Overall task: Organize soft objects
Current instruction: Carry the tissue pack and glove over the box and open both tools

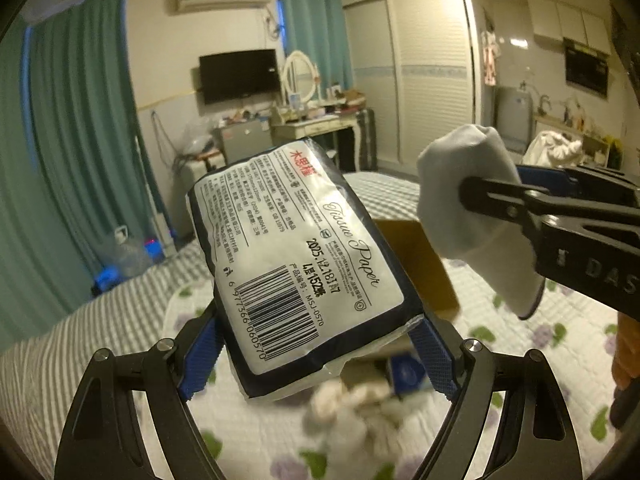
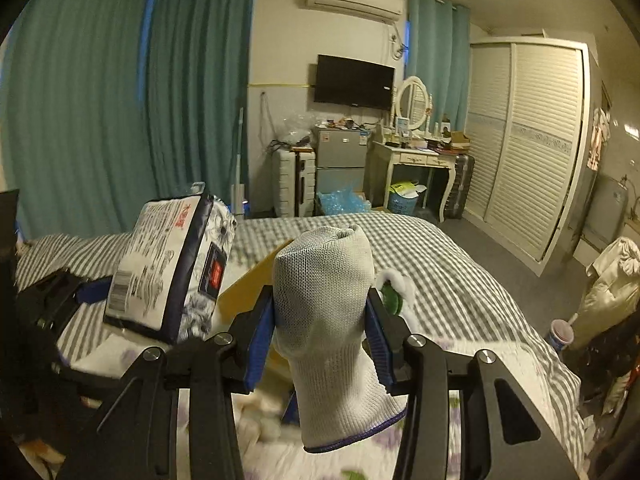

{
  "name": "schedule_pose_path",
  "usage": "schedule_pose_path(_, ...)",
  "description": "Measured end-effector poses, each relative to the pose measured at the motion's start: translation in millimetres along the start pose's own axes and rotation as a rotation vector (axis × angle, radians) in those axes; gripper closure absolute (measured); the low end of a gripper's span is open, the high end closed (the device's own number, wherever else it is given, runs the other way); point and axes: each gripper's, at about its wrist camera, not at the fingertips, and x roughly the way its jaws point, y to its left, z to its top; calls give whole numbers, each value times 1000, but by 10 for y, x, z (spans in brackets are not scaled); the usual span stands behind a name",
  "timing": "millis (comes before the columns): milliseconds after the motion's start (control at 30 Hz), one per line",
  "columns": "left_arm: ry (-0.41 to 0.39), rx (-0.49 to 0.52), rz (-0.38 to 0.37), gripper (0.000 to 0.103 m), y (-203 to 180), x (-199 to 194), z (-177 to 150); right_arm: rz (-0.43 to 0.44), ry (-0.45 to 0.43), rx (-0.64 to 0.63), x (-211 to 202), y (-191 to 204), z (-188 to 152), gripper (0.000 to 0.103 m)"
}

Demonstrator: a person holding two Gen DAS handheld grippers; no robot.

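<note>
Tissue pack clamped in left gripper; glove in right gripper.

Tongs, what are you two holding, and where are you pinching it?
Left tongs pinch the tissue pack at its barcode end. Right tongs squeeze the white knit glove around its middle.

Black skeletal gripper frames, silver screws, blue ribbed fingers (white "DAS" lettering).
</note>
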Motion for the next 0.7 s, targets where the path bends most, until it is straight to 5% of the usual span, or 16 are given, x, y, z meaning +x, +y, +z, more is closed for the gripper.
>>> schedule_pose_path(400, 146, 55, 11, 18, -23, 1446, 53, 11, 91, 207, 1530, -697, -123, 61)
schedule_pose_path(600, 111, 123, -8, 14, -153, 1450, 2, 46, 116, 223, 1784, -754, -241, 59)
schedule_pose_path(700, 138, 122, -15, 9, -157, 1430, 21, 11, 125, 210, 1752, -740, -221, 40)
